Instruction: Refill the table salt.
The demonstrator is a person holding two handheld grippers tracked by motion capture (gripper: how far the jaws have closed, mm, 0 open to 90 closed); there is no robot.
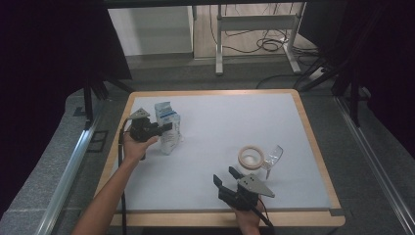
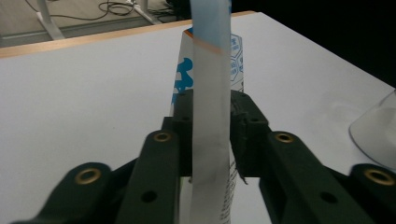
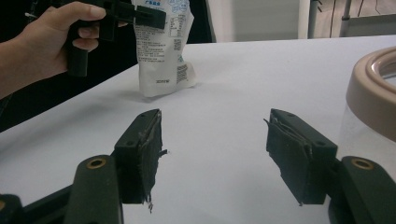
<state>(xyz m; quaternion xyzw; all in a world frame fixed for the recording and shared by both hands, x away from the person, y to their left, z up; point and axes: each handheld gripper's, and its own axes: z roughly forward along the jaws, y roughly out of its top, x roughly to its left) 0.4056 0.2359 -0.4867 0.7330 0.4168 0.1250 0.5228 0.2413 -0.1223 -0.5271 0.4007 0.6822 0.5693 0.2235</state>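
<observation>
1. The white matte surface [image 1: 220,147], edged in pale wood, is being seen with its near corners cut off.
2. A white-and-blue crinkled plastic pouch [image 1: 167,128] is being kept upright at the surface's left, between the left gripper [image 1: 164,128] jaws; whether the pads are pressing cannot be told.
3. A clear jar [image 1: 259,159] with a beige ring mouth is lying sideways, its base hard to make out.
4. The right gripper [image 1: 226,176] is being held half open, empty.

Your left gripper view cuts the pouch [image 2: 210,93] at top and bottom; print blurred. Right gripper view crops the jar [image 3: 373,93] at its right edge; pouch text unreadable.
</observation>
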